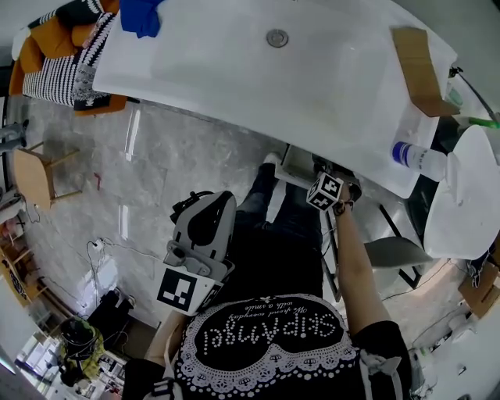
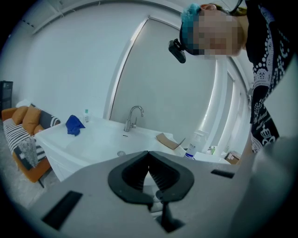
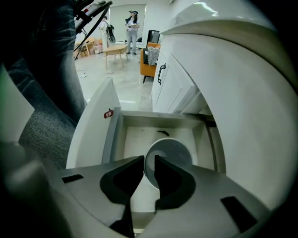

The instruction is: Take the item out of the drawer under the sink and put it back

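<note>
The drawer [image 3: 135, 132] under the sink stands pulled out in the right gripper view, its white front panel [image 3: 93, 128] at the left. Inside it a white cup [image 3: 176, 149] lies tilted with its mouth toward me. My right gripper [image 3: 149, 161] is shut on the cup's near rim, one jaw inside and one outside. From the head view only that gripper's marker cube [image 1: 326, 191] shows, tucked below the sink edge [image 1: 234, 117]. My left gripper [image 1: 200, 233] hangs shut and empty over the floor, pointing up toward the basin [image 2: 93, 139].
On the counter lie a blue cloth [image 1: 141, 16], a cardboard piece [image 1: 418, 70] and a white bottle [image 1: 418, 157]. A tap [image 2: 134, 116] stands behind the basin. An orange sofa [image 1: 55, 55] and a wooden stool [image 1: 34, 176] are at the left. Cabinet doors [image 3: 170, 83] flank the drawer.
</note>
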Tool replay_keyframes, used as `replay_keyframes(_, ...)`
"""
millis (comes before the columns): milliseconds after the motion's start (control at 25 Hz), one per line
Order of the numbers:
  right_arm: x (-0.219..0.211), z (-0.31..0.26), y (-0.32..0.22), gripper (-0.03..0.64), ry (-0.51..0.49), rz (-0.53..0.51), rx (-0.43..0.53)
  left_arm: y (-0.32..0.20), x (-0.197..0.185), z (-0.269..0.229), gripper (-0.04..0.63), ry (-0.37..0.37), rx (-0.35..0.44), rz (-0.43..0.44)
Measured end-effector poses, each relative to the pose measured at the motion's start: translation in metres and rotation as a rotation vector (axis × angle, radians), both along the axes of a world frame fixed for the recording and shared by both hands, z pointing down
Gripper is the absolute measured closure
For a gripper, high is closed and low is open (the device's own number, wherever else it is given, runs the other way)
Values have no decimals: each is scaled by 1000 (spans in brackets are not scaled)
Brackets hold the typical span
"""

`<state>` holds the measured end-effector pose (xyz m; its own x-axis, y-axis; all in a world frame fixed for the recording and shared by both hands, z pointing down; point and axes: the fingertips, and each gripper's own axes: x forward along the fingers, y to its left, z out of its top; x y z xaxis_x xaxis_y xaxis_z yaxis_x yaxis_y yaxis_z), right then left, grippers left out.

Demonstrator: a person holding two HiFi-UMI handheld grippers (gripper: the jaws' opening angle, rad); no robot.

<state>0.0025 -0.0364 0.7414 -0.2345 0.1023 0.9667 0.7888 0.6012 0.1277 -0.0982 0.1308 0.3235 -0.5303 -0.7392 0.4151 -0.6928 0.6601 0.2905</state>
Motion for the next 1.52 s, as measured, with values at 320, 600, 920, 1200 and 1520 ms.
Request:
replay_keyframes(320,-6,11,-1,589,19,1,-9,4,-2,8,591,26,-15,-20)
replay_keyframes(600,-2,7,4,592,13,-5,-10,4,-3,7,591,26,-7,-23)
replay_keyframes(920,7,-5,9,594,-2,26,-21,5,-7,0,591,1,22,-22)
replay_keyframes(1200,7,-18,9,594,-23,51,-10,9,-5,-9,591,-23,61,-16)
replay_keyframes(1520,8,-37,10,594,-64,81,-3,14,-2,-14,591,-41,98,-14)
